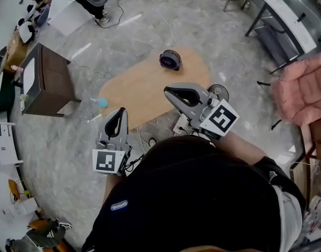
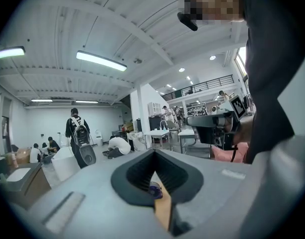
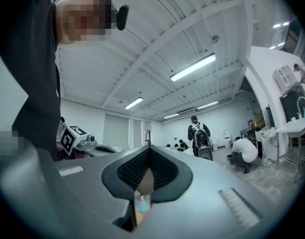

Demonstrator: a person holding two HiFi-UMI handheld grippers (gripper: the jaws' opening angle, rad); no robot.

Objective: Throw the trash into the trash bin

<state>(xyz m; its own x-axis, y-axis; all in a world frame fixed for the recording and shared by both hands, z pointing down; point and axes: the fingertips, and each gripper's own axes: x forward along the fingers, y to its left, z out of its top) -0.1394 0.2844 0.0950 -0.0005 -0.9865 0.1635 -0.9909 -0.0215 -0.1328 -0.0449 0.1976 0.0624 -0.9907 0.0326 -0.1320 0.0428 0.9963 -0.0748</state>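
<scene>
Wooden table (image 1: 150, 85) on stone floor (image 1: 202, 25) | teal trash (image 1: 102, 102): likely small, light; pinch its middle | left gripper (image 1: 119, 113), right gripper (image 1: 169, 92): jaws together, empty

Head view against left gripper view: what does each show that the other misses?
Only the head view: the small teal item at the left edge of the table, and the marker cube on the left gripper. Only the left gripper view: the ceiling lights. Both: the table, the purple bin on it, and the right gripper.
</scene>
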